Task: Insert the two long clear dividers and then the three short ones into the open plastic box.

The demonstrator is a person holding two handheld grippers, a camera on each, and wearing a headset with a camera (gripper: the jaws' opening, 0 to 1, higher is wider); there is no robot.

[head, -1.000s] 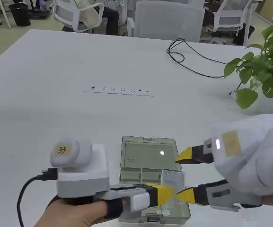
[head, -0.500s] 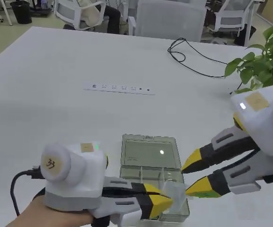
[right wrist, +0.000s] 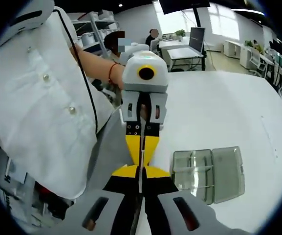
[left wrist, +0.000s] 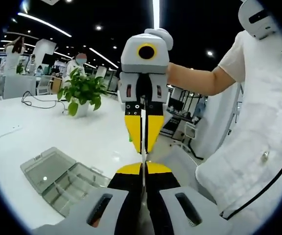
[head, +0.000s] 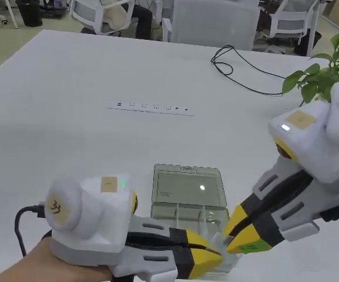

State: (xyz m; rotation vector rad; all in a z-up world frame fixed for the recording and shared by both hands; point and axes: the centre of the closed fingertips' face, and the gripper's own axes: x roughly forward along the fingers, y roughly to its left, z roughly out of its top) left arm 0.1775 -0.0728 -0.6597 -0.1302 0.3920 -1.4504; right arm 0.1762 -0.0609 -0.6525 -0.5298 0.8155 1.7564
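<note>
In the lower left of the head view, my left gripper (head: 212, 257) reaches right, its jaws closed on a clear divider (head: 218, 240). The open plastic box (head: 190, 189) lies on the white table (head: 69, 88) at lower centre. The divider hangs over the box's near right corner. From the right, my right gripper (head: 234, 239) meets the left one tip to tip, jaws pressed together. It seems to be pinching the same faint, edge-on divider.

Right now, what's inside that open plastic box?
Clear dividers stand in the box; I cannot count them. The left gripper and right gripper, pinching a loose divider, cover its near end.
</note>
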